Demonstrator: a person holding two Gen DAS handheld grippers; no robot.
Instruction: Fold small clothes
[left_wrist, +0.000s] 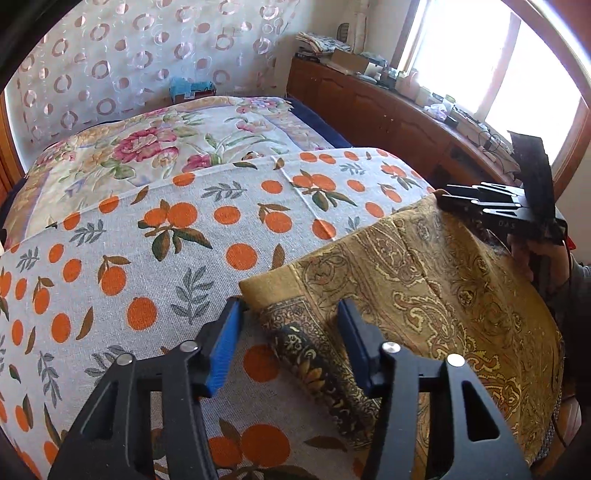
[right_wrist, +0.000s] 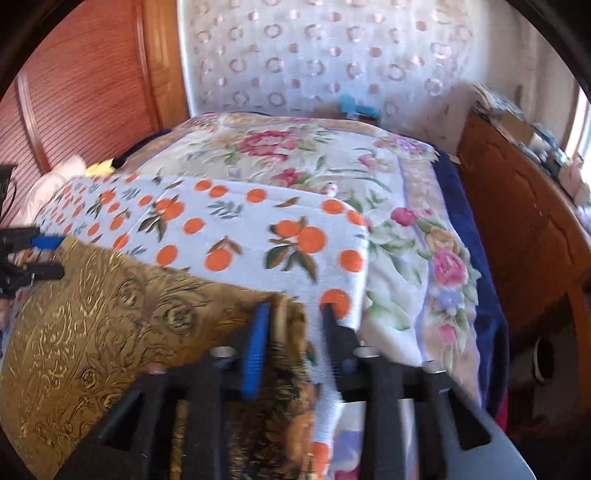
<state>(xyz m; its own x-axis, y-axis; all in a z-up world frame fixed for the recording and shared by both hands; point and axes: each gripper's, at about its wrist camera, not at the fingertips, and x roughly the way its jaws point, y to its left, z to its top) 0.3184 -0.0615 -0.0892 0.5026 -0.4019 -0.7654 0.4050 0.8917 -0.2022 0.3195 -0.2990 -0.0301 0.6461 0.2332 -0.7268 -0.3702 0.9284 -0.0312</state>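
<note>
A gold paisley garment (left_wrist: 424, 295) with a dark patterned band lies on the orange-print cloth (left_wrist: 177, 251) on the bed. My left gripper (left_wrist: 291, 317) is open, its blue-padded jaws standing either side of the garment's near left corner. In the right wrist view the garment (right_wrist: 96, 325) spreads to the left. My right gripper (right_wrist: 293, 314) is open, with the garment's edge and a fold of the orange-print cloth (right_wrist: 258, 236) between its jaws. The right gripper also shows in the left wrist view (left_wrist: 443, 199) at the garment's far right edge. The left gripper shows at the left edge of the right wrist view (right_wrist: 55, 254).
A floral bedspread (left_wrist: 155, 147) covers the bed beyond the orange-print cloth. A wooden cabinet (left_wrist: 388, 110) cluttered with small items runs along the right under a window. A wooden panel (right_wrist: 74, 92) stands at the far left. A patterned curtain (left_wrist: 129, 55) hangs behind.
</note>
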